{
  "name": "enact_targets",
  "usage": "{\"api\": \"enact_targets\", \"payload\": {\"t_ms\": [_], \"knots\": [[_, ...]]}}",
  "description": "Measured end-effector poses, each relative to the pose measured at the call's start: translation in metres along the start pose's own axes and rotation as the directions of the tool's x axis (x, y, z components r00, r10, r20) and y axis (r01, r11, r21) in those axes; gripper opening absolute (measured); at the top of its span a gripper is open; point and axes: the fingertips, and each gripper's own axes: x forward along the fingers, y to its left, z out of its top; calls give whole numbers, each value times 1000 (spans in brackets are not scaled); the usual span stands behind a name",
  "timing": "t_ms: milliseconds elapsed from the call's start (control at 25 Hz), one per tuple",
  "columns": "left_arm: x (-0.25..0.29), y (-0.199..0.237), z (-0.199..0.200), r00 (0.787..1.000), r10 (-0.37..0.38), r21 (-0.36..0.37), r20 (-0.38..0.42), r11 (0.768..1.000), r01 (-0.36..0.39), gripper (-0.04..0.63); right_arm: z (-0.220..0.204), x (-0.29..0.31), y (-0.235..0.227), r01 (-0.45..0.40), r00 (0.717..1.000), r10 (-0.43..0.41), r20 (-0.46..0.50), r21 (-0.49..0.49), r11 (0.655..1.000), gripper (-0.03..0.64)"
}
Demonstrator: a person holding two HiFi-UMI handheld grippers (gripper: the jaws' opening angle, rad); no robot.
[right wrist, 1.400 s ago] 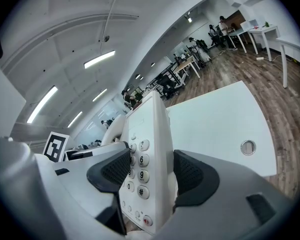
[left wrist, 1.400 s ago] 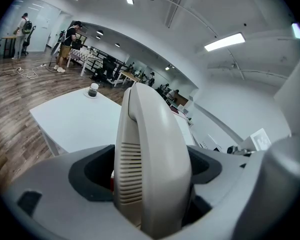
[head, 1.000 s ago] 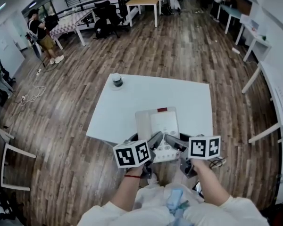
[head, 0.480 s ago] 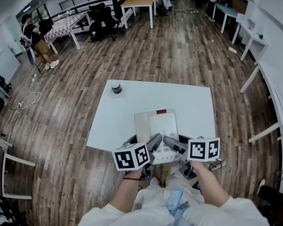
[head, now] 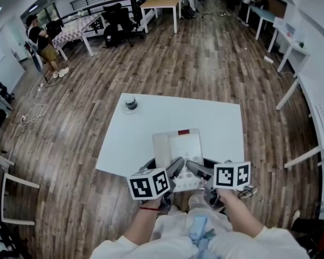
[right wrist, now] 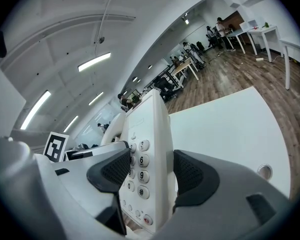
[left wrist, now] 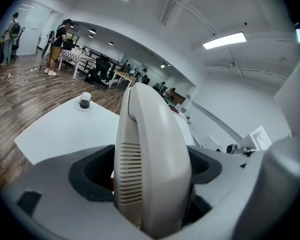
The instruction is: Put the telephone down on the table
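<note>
Nearest, the left hand-held gripper (left wrist: 150,184) is clamped on the handset side, and the right hand-held gripper (right wrist: 149,176) on the keypad edge, of the off-white rigid plastic desk telephone (head: 179,147). The body reaches ahead of both over the white rectangular surface (head: 216,120). Probably light and slick, with a loose handset, so two-sided edge grips suit. Farther ahead stands a small dark jar (head: 131,103).

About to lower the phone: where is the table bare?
Bare table lies right of the phone to the right edge, beyond it to the far edge, and left of it up to the jar. Crowded: the near edge, where left gripper and right gripper clamp the phone.
</note>
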Motion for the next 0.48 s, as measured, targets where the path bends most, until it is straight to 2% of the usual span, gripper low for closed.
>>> {"api": "enact_targets", "payload": {"t_ms": [480], "knots": [[11, -10, -1, 1000, 23, -25, 19, 999, -22, 409, 9, -6, -13, -19, 1000, 18, -20, -9, 1000, 274]]}}
